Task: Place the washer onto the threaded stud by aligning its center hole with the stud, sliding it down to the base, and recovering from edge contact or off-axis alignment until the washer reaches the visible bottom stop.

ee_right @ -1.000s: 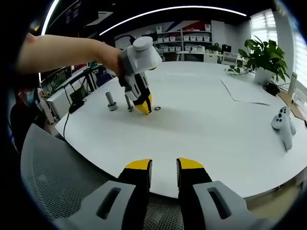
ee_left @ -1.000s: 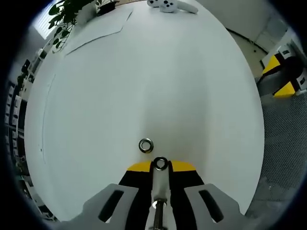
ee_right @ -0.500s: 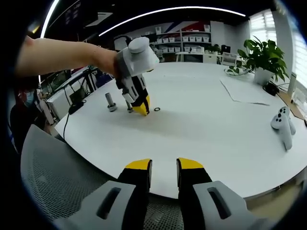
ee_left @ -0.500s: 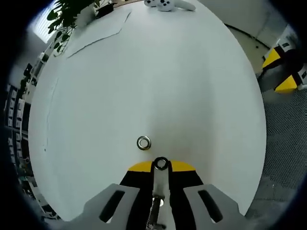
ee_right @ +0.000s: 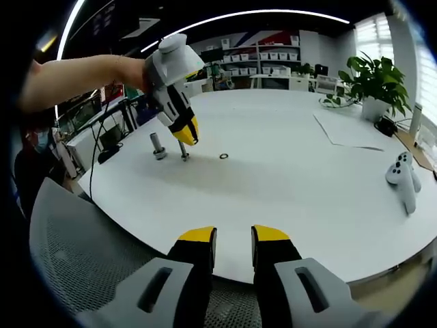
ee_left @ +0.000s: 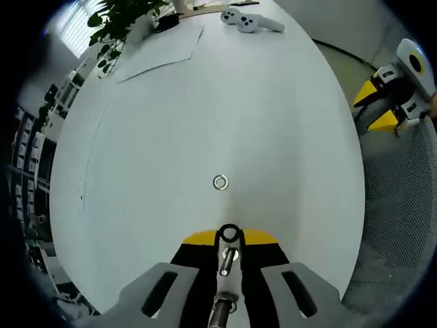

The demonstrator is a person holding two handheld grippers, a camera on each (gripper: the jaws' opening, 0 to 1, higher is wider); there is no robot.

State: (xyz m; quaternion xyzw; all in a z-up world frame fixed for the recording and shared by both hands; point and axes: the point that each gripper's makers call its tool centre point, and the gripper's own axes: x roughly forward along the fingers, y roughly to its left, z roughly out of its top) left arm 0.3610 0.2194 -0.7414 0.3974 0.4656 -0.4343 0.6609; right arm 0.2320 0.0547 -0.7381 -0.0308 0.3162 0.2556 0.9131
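Left gripper view: left claw [ee_left: 229, 237] pinches a washer [ee_left: 229, 234] above the stud [ee_left: 226, 263].

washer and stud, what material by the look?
Washer: likely bare or plated steel, a silvery ring with bright glints against the white table. Threaded stud: also looks like metal, grey and shiny; too small to judge the plating.

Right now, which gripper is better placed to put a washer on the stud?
Left. The left gripper hangs just above the threaded stud, with a washer at its jaw tips. The right gripper is empty, back at the table's near edge, far from the stud.
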